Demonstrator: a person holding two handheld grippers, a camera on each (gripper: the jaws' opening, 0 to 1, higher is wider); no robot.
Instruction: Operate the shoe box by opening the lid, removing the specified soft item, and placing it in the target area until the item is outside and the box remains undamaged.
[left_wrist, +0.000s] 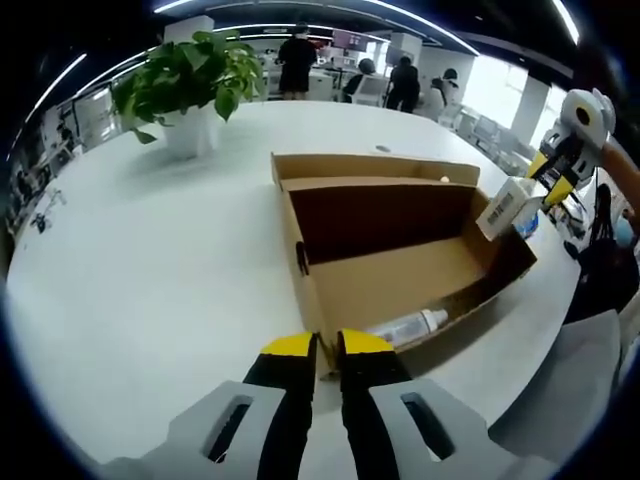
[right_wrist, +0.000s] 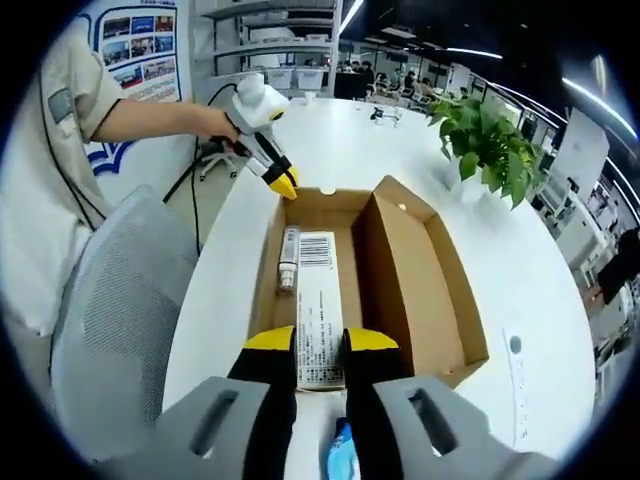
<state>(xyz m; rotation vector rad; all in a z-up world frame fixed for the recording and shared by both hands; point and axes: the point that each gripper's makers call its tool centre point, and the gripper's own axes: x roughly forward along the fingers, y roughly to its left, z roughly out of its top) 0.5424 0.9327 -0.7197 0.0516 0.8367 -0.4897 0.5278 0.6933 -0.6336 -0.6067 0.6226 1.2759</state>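
My right gripper (right_wrist: 320, 345) clamps a white labelled carton (right_wrist: 319, 310) above the open cardboard shoe box (left_wrist: 400, 265) near the tabletop's (left_wrist: 150, 280) edge; a tube (right_wrist: 288, 258) lies inside. My left gripper (left_wrist: 327, 350) pinches the box wall.

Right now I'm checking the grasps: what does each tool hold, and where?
The right tool clamps the white carton by its near end. The left tool pinches the box by its near wall's rim.
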